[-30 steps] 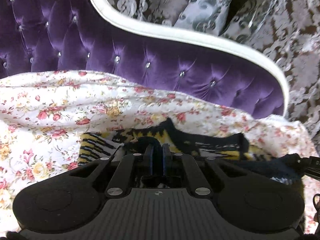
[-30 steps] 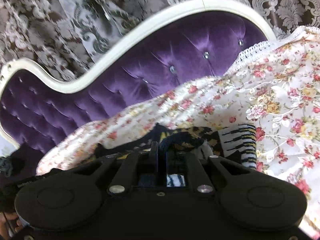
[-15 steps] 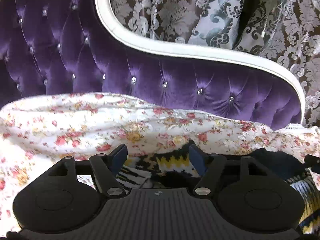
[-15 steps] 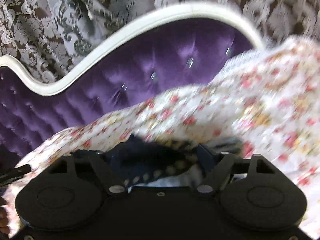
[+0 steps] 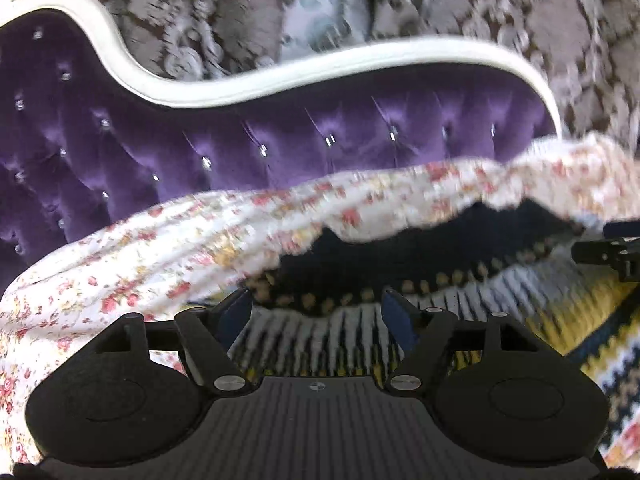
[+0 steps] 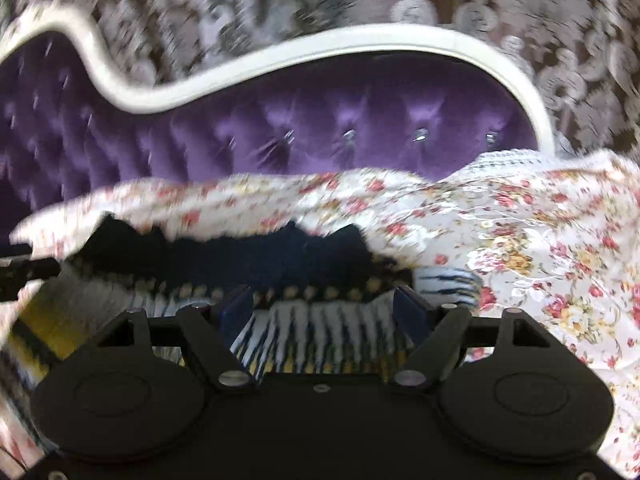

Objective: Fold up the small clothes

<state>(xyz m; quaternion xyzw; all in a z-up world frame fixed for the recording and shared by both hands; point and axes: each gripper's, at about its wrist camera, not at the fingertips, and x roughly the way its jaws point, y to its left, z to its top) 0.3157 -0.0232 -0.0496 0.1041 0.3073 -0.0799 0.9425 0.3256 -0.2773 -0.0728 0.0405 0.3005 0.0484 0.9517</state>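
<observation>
Where both grippers were pinched on the knit sweater (image 5: 460, 280) a second ago, left gripper (image 5: 316, 314) is opening and right gripper (image 6: 324, 310) stands wide, neither pressing cloth. Sweater lies on the floral bedspread (image 6: 540, 240) under and just beyond both jaws, purple headboard (image 5: 280, 136) far behind.

Knitted wool sweater (image 5: 460, 304), glossy tufted velvet headboard (image 5: 280, 136)

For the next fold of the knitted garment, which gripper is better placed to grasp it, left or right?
Neither clearly, perhaps the left. Both the left gripper and the right gripper hang open over the knitted garment. In the left view more of the garment lies spread beside the gripper; the left jaws are opening.
</observation>
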